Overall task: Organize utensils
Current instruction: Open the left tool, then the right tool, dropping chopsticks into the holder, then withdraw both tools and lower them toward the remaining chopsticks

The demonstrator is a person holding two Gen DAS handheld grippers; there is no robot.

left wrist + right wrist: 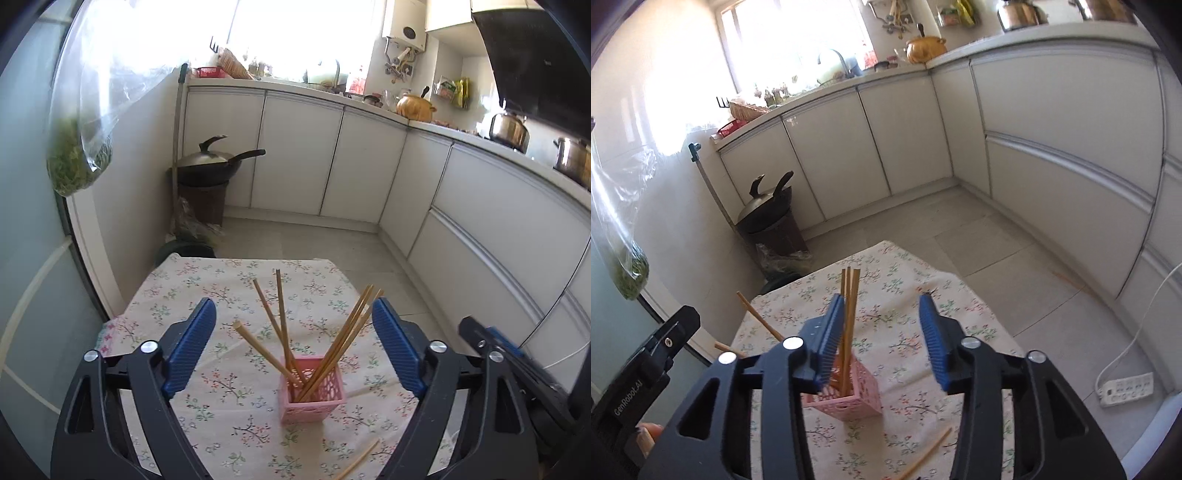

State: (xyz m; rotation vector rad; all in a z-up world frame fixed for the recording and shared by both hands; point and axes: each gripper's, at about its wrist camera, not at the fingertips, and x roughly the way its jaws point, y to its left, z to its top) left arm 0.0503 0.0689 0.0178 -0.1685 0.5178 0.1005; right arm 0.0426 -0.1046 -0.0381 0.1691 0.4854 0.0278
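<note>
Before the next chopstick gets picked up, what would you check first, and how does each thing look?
1. Pink holder upright on the tablecloth: ok.
2. Loose chopstick lying flat, in front of the holder: ok.
3. Left gripper open and empty: ok.
4. Right gripper open and empty: ok.
5. Standing chopsticks clear of the right gripper: not ok, some are close against its left finger.
6. Room left in the holder: cannot tell.

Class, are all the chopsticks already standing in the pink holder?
No: one chopstick lies flat on the tablecloth in front of the pink holder.
</note>
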